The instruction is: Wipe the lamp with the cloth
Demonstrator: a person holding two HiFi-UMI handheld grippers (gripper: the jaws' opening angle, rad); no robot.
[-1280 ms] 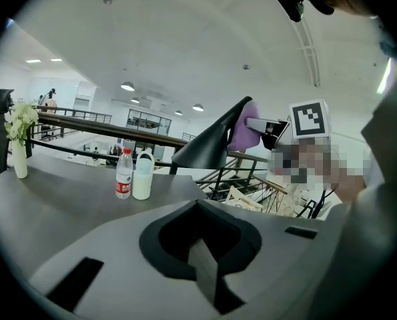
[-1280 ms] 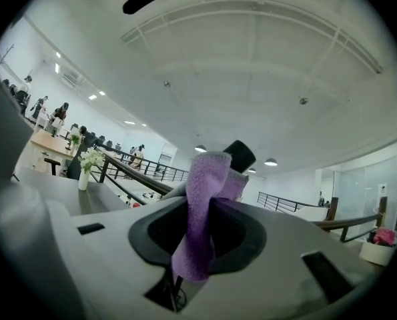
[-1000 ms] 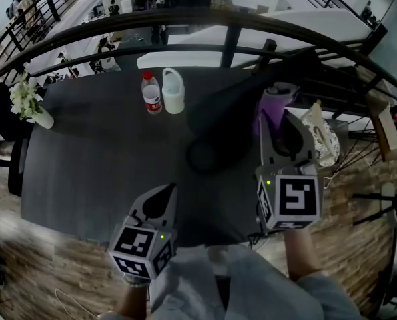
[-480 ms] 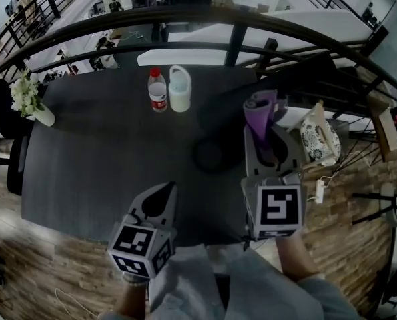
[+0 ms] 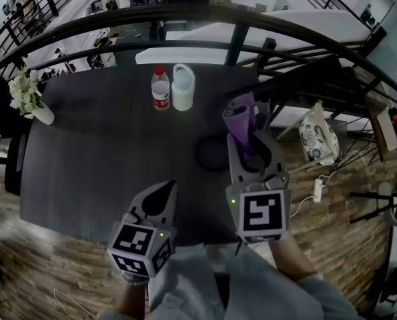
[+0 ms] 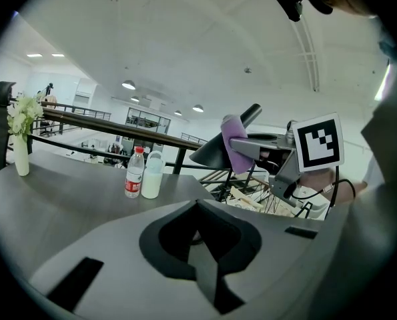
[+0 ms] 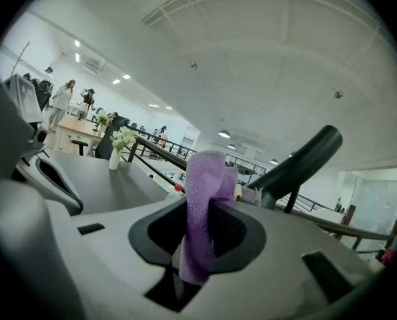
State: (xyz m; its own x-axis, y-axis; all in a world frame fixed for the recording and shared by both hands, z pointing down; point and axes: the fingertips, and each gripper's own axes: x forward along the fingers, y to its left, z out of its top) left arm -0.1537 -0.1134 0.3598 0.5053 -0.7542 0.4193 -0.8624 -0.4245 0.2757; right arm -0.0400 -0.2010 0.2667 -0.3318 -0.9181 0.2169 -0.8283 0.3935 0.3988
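Here, right hand-held gripper (image 5: 249,140) clamps purple cloth (image 5: 240,112); left hand-held gripper (image 5: 166,191) closed, empty; bottle (image 5: 161,89) red label unreadable.

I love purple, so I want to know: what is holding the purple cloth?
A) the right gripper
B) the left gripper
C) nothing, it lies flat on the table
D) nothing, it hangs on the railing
A: the purple cloth is pinched between the jaws of the right gripper, held up off the table, while the left gripper is shut with nothing in it.
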